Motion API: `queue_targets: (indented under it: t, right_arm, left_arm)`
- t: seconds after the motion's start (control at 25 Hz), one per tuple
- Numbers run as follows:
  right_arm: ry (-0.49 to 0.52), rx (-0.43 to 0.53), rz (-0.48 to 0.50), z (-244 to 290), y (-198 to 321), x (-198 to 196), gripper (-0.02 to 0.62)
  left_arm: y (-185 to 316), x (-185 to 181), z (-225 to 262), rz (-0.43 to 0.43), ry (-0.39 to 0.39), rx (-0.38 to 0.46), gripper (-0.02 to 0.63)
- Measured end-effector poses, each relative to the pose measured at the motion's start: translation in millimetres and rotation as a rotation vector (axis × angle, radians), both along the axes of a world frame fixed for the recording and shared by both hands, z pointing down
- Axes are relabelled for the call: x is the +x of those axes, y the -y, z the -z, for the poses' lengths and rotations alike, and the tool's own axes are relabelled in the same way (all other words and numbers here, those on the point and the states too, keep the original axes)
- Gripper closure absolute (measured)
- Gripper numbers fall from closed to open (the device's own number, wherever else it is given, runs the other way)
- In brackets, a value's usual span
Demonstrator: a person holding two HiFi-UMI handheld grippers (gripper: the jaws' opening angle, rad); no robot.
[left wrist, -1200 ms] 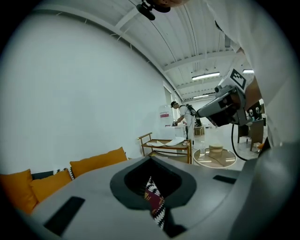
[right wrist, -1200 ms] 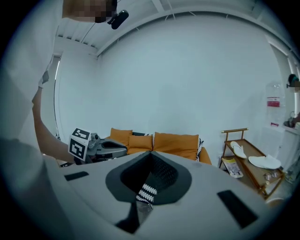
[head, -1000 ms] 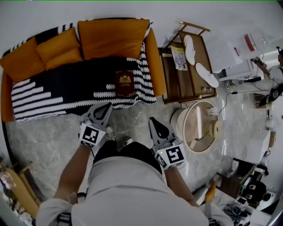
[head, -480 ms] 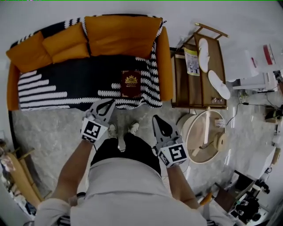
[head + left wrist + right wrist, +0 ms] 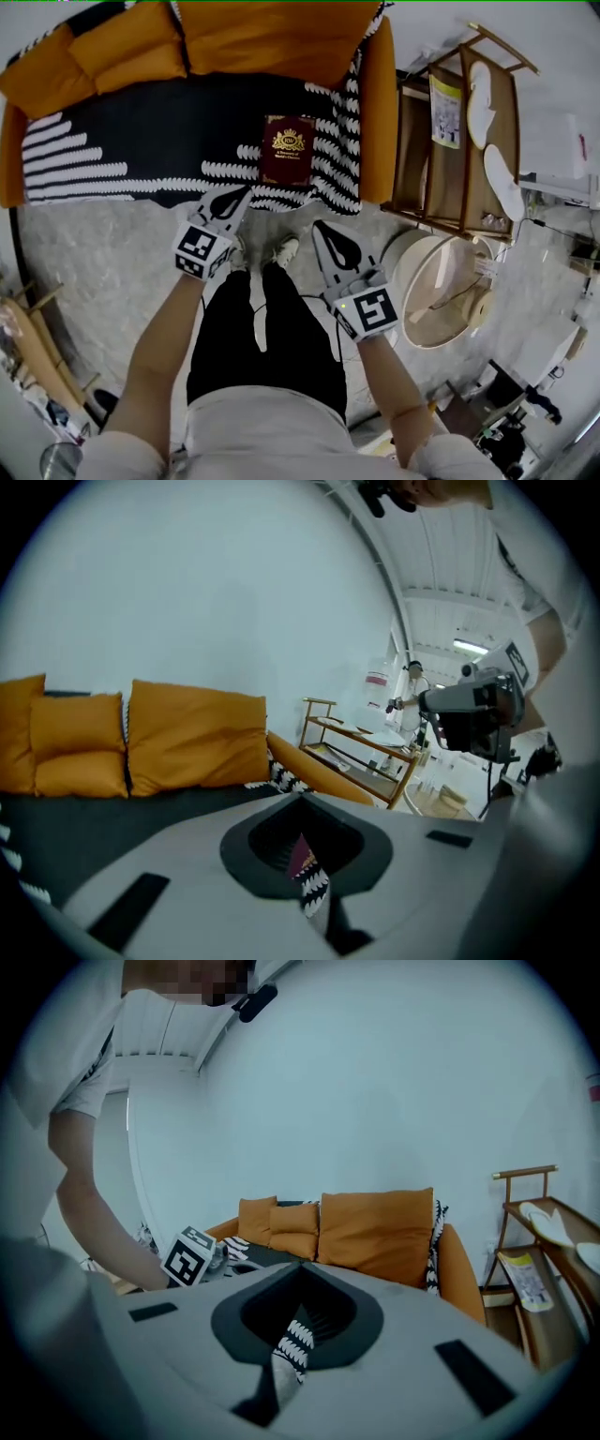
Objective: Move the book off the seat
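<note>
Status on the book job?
Left gripper, right gripper shut, empty. Book flat on seat, untouched. Nothing between grippers and book.

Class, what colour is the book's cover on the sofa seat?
Rectangular book: dark maroon with a gold crest; head view shows it best.

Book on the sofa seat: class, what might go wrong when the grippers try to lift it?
The book lies flat on the striped throw, so a grab could pinch cloth too. It sits near the seat's front edge; a nudge from the shut left gripper might slide it onto the floor.
</note>
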State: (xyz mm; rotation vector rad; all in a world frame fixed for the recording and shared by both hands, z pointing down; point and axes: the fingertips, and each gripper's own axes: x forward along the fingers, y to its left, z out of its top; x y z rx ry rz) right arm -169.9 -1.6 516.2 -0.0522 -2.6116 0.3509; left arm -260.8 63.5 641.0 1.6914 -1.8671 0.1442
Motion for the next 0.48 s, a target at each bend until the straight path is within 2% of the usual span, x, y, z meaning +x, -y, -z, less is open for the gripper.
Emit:
queue_targets:
  t: [0.12, 0.28, 0.48]
  right_arm:
    - [-0.014, -0.009, -0.007, -38.0, -9.4, -10.3, 0.574]
    - [-0.05, -0.028, -0.025, -79.1, -26.7, -14.3, 0.574]
    - [-0.068, -0.023, -0.059, -117.3, -40.6, -23.4, 0.574]
  left_arm:
    - [-4.2, -4.3, -61.0, 0.027, -0.083, -0.008, 0.591]
    - [-10.3, 0.8, -126.4, -0.011, -0.183, -0.045, 0.591]
    - [-2.3, -3.5, -194.6, 0.001, -0.358, -0.07, 0.588]
